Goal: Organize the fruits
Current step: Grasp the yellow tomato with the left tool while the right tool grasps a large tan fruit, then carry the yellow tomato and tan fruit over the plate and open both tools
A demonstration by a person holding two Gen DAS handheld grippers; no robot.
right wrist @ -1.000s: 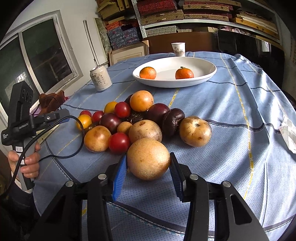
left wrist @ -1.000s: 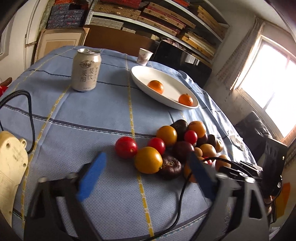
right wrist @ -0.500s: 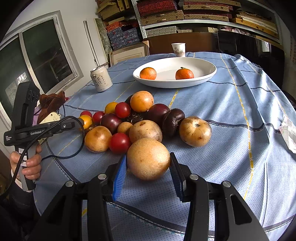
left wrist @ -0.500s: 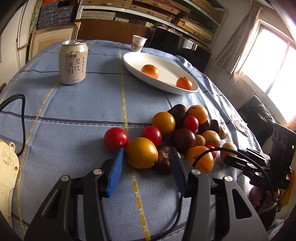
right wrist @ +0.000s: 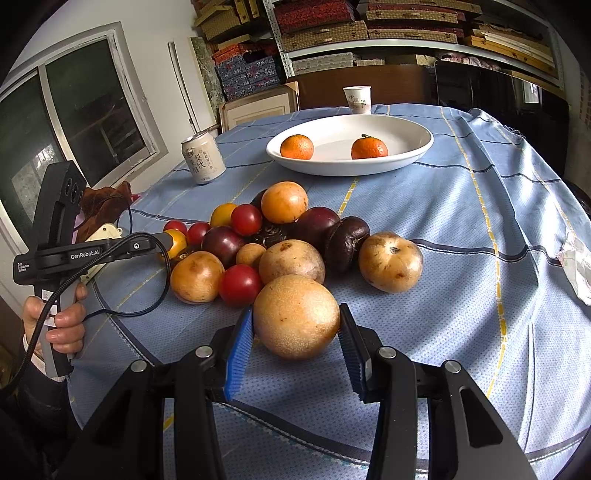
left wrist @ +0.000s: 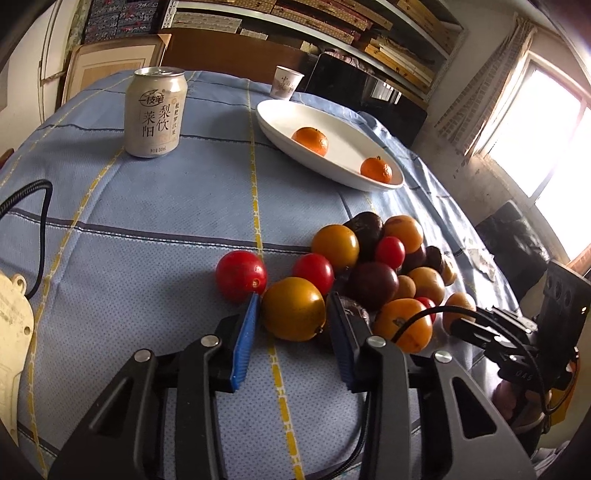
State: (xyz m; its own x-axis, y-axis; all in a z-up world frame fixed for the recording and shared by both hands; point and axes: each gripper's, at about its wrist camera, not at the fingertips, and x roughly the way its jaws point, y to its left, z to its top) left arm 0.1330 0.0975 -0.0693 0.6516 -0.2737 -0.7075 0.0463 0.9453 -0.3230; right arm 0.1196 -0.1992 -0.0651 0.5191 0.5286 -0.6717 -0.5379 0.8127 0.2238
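Before me, a pale aluminium drink can with printed characters [left wrist: 156, 112] stands upright on the blue cloth with yellow stripes [left wrist: 147, 206]. A small white paper cup [right wrist: 357, 99] stands beyond at the far edge. Wall shelves stacked with flat boxes [right wrist: 354, 26] fill my background.

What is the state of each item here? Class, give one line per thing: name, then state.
Left gripper: fingers have just been closing, now around the yellow tomato.
Right gripper: shut on the tan round fruit.
White plate: upright, holding two mandarins.
Drink can: upright, opened.
Paper cup: upright.
Fruit pile: loose on the cloth.
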